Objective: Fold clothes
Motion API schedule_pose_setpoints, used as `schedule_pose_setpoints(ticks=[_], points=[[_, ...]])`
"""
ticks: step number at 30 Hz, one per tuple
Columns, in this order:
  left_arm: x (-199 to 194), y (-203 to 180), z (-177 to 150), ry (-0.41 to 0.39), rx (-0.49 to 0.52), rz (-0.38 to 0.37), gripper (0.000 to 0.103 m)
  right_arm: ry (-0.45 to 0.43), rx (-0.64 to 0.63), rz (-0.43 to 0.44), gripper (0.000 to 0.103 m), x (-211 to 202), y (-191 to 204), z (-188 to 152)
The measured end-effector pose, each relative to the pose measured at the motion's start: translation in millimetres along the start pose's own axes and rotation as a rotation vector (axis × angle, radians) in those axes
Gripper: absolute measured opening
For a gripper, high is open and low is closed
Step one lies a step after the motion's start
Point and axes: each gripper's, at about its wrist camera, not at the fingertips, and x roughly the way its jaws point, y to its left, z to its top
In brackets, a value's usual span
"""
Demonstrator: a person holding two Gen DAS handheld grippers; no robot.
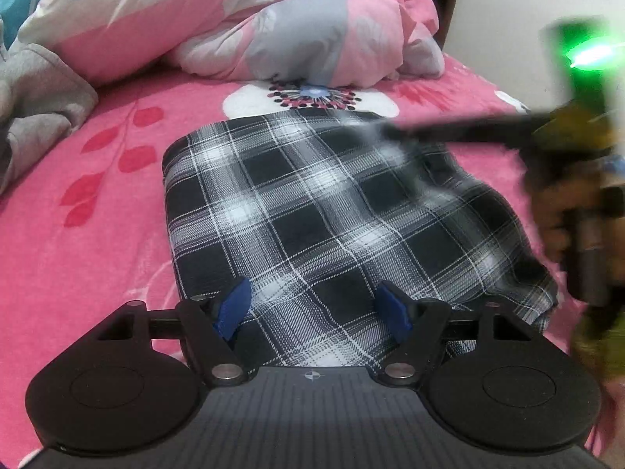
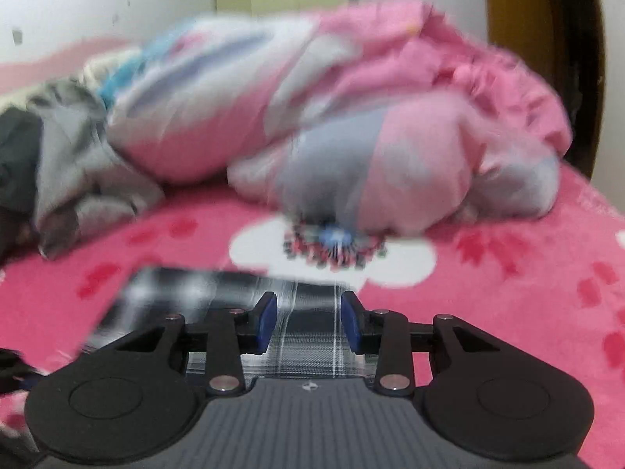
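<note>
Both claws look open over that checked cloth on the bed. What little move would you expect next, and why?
Probably the left gripper dips and closes on the near edge of the plaid cloth. Its jaws stand wide open right above that edge, holding nothing, and the cloth lies flat on the pink bedspread. The right gripper, also open, is blurred.

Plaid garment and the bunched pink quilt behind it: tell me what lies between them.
Only bare bedsheet lies between the plaid garment and the quilt, printed there with a white flower; the left wrist view shows it sharply.

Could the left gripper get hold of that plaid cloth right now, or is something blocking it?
Probably yes. The left gripper is open right over the near edge of the folded plaid cloth, with nothing between them; the right gripper is over its far side.
</note>
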Motion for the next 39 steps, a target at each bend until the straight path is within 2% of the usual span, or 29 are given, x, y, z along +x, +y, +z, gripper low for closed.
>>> schedule_pose_setpoints(ticks=[2, 4, 9, 11, 13, 15, 21, 23, 26, 31, 33, 36, 39], points=[[0, 0, 1, 0.005, 0.003, 0.001, 0.072, 0.038, 0.035, 0.018, 0.04, 20, -8, -8], [0, 0, 1, 0.009, 0.006, 0.002, 0.072, 0.052, 0.105, 0.041, 0.039, 17, -16, -1], [1, -2, -1, 0.011, 0.01, 0.011, 0.072, -0.009, 0.054, 0.054, 0.038, 2, -3, 23], [1, -3, 0, 0.015, 0.012, 0.016, 0.073, 0.016, 0.063, 0.053, 0.038, 20, -2, 25], [0, -4, 0, 0.019, 0.018, 0.021, 0.073, 0.086, 0.05, 0.007, 0.038, 50, -2, 16], [0, -5, 1, 0.023, 0.023, 0.025, 0.073, 0.075, 0.079, 0.003, 0.038, 59, -8, 9], [1, -5, 0, 0.025, 0.036, 0.037, 0.074, -0.054, 0.135, 0.017, 0.038, -12, -23, 10], [1, -6, 0, 0.023, 0.039, 0.044, 0.075, -0.103, 0.173, 0.053, 0.038, -47, -32, -2], [1, -7, 1, 0.02, 0.048, 0.056, 0.076, -0.114, 0.173, 0.083, 0.038, -79, -34, -25], [0, -12, 3, 0.024, 0.063, 0.076, 0.076, -0.029, 0.13, 0.112, 0.038, -70, -26, -76], [0, -14, 4, 0.024, 0.073, 0.085, 0.077, -0.047, 0.142, 0.097, 0.038, -69, -27, -87], [0, -16, 4, 0.025, 0.087, 0.1, 0.077, -0.085, 0.161, 0.082, 0.038, -86, -26, -81], [0, -18, 4, 0.023, 0.099, 0.112, 0.077, -0.137, 0.148, 0.125, 0.038, -108, -20, -80]])
